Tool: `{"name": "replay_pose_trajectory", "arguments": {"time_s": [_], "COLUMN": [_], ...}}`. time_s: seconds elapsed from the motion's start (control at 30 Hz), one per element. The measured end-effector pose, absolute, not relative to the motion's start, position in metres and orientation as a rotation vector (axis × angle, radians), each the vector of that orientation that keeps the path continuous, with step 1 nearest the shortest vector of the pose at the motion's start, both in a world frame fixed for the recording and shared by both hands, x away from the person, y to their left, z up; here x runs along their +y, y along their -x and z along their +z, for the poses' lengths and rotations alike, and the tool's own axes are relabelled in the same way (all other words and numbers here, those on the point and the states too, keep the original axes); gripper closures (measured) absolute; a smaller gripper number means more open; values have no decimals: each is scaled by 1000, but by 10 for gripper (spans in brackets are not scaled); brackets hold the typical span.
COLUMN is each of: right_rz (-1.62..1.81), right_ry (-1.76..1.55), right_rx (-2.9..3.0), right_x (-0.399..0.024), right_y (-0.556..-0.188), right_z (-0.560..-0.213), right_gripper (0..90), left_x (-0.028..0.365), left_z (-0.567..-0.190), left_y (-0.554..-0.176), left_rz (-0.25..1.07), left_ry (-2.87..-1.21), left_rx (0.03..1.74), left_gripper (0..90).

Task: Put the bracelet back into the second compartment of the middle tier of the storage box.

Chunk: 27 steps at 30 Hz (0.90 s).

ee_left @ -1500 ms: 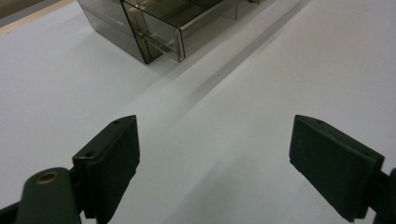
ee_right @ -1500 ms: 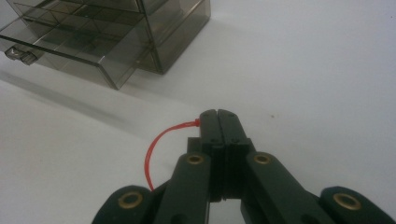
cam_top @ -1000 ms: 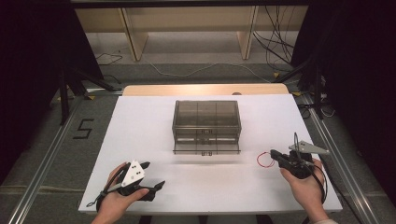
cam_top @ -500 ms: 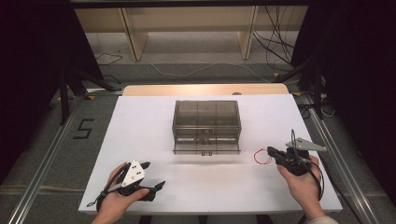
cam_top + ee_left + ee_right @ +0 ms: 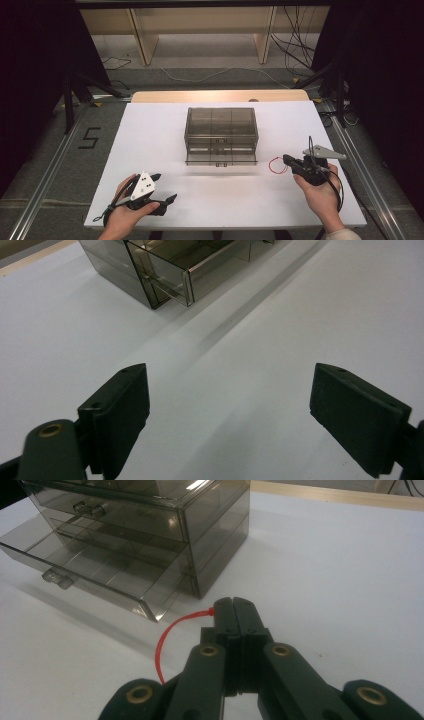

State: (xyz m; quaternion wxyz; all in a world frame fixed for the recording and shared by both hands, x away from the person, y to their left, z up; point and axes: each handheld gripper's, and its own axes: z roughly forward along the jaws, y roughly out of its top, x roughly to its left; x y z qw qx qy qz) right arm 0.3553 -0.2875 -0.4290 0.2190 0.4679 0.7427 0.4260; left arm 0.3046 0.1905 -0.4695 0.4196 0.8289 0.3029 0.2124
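Note:
A smoky clear drawer box (image 5: 221, 125) stands mid-table, its bottom drawer (image 5: 221, 160) pulled out toward me. In the right gripper view the box (image 5: 165, 515) and the open, divided drawer (image 5: 85, 575) lie just ahead on the left. My right gripper (image 5: 286, 159) is shut on a thin red band (image 5: 276, 165), just right of the drawer's front corner. The band (image 5: 167, 635) curls out leftward from the closed tips of the right gripper (image 5: 233, 602). My left gripper (image 5: 167, 186) rests open at the near left. Between the jaws of the left gripper (image 5: 230, 405) is only bare white table.
The white tabletop (image 5: 150, 130) has a wooden strip (image 5: 220, 96) along its far edge. Metal rails (image 5: 50, 165) run along both sides on the floor. Cables (image 5: 295, 45) and shelf legs lie beyond the table.
The right gripper with the red band has crept slightly left and away from me, toward the open drawer. The left hand has stayed put.

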Motion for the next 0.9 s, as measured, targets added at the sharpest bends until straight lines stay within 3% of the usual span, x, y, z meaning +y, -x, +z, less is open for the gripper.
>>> {"name": "replay_pose_trajectory", "arguments": {"time_s": [0.9], "right_rz": [1204], "right_ry": [-1255], "right_rx": [2072], "right_x": [-269], "right_y": [-366], "right_z": [-422], "right_gripper": [900], "left_x": [190], "left_z": [-469], "left_y": [-305], "left_rz": [527], "left_ry": [-2075], "left_rx": [759], "left_gripper": [159]}}
